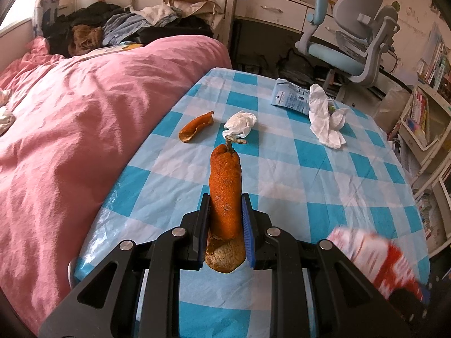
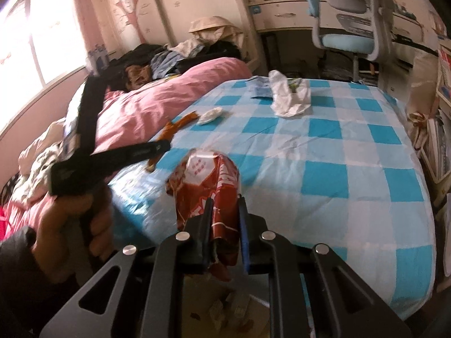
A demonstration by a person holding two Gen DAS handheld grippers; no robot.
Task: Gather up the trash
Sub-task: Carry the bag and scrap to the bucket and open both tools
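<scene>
Orange peel (image 1: 225, 194) upright (curled); red wrapper (image 2: 208, 191) crumpled; tissues (image 1: 241, 124) on tablecloth

This is a lived-in bedroom in a home, likely a child's: a bed with a rumpled pink duvet (image 1: 84, 129) and a heap of clothes (image 1: 126, 25), a blue-checked tablecloth (image 1: 324, 174), a blue desk chair (image 1: 346, 31) at a white desk (image 1: 270, 5), bookshelves (image 1: 425, 107) and cartoon-patterned wallpaper (image 2: 129, 2).
</scene>
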